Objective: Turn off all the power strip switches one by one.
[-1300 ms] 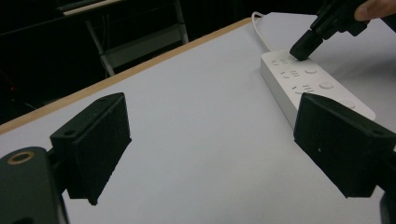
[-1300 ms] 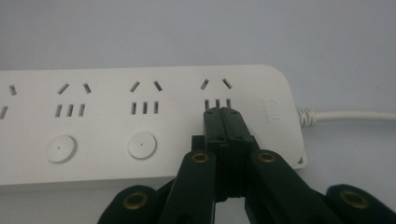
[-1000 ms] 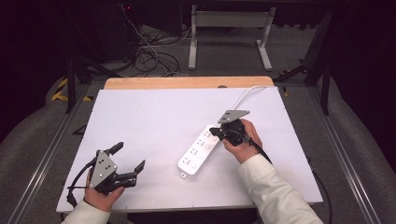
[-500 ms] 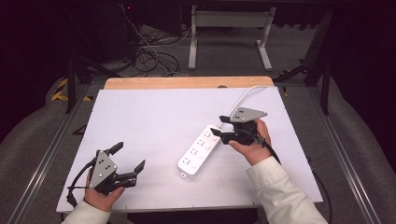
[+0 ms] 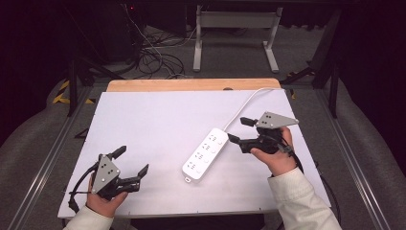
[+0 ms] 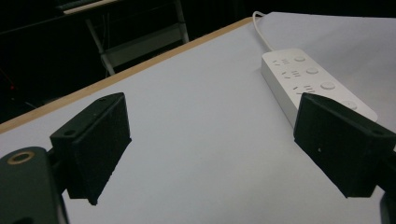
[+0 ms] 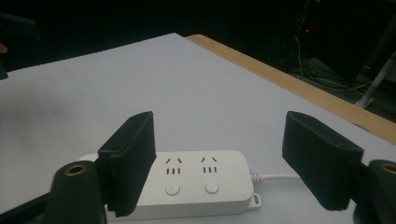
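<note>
A white power strip lies slantwise on the white table top, its cord running off to the far edge. It also appears in the left gripper view and in the right gripper view. My right gripper hovers just right of the strip's far end, open, nothing between its jaws. My left gripper rests near the front left corner, open and empty, well apart from the strip.
The white table sheet has a wooden strip along its far edge. Beyond it stand a metal frame and loose cables on the floor. Metal rails run along both sides.
My right gripper has drawn back to the right, away from the power strip's far end. The left gripper has stayed where it was.
</note>
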Motion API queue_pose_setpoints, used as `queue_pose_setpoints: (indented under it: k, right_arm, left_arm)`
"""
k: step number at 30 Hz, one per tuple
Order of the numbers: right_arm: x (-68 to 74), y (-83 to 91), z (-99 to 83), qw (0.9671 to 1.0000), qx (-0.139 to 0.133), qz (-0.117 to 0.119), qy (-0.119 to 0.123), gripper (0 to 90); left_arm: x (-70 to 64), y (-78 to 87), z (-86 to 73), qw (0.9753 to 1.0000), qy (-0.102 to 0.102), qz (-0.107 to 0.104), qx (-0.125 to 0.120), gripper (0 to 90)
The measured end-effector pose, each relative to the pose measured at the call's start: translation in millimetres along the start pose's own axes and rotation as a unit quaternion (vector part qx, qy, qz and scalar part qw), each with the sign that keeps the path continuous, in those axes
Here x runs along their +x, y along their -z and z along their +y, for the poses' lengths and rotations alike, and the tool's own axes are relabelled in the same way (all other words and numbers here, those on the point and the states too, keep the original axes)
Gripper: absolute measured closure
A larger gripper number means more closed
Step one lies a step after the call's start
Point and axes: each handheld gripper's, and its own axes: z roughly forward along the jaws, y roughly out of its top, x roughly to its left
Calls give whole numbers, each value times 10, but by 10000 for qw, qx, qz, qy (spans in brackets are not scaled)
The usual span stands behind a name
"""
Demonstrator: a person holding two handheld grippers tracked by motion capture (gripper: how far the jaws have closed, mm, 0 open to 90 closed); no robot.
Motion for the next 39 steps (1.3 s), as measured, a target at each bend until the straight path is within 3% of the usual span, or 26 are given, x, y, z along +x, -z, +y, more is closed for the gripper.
queue_pose_setpoints:
  k: [9,15,18,21,25,29,33,39]
  right_arm:
    - [-58,246,-200,10000,30,40,28,103]
    - [-90,365,-369,9997,220,-54,22,72]
    - [-96,423,-461,9984,562,0,50,52]
    - [-90,466,-556,9987,491,20,109,53]
    - [-92,501,-661,9994,351,28,1,49]
    - [-96,537,-764,9993,316,187,-98,49]
    - [-87,531,-890,9985,353,408,-134,44]
    - [-50,490,-1043,9979,416,466,-143,43]
  left_arm:
    - [0,2,-1,10000,7,2,8,111]
    - [-2,-1,0,10000,10,3,12,111]
    - [-6,-5,-2,10000,37,-14,13,111]
    - [-1,0,0,10000,10,-28,-7,109]
    - [-5,-4,-3,10000,33,-76,2,104]
    - [6,0,-4,9999,-23,-152,-40,85]
    - [4,-12,-9,9994,-104,-300,140,34]
    - [39,5,-22,9994,84,-330,51,25]
